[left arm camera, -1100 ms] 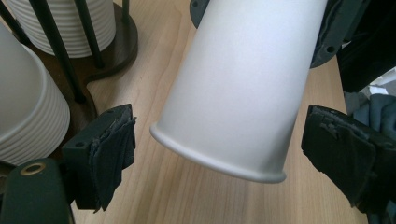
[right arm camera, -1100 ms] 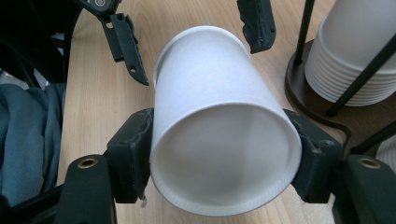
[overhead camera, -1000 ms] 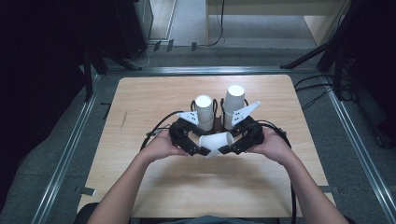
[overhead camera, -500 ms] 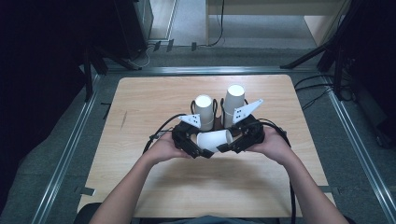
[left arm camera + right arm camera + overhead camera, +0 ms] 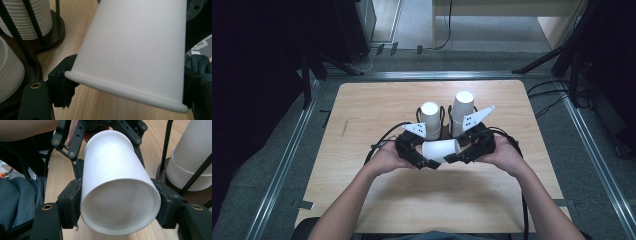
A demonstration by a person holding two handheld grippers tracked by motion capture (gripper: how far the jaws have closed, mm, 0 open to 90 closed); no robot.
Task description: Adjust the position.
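A white paper cup lies level above the table between both grippers. My right gripper is shut on its base end, with a pad pressing on each side. My left gripper has its pads against the rolled rim at the mouth end; its jaws have just been closing with the cup between them. In the high view the left gripper and right gripper face each other at the table's middle, and a hand holds each.
Two stacks of upturned white cups stand in black wire holders just behind the grippers. The wooden table has bare room at left, right and front. Black cables trail from the grippers.
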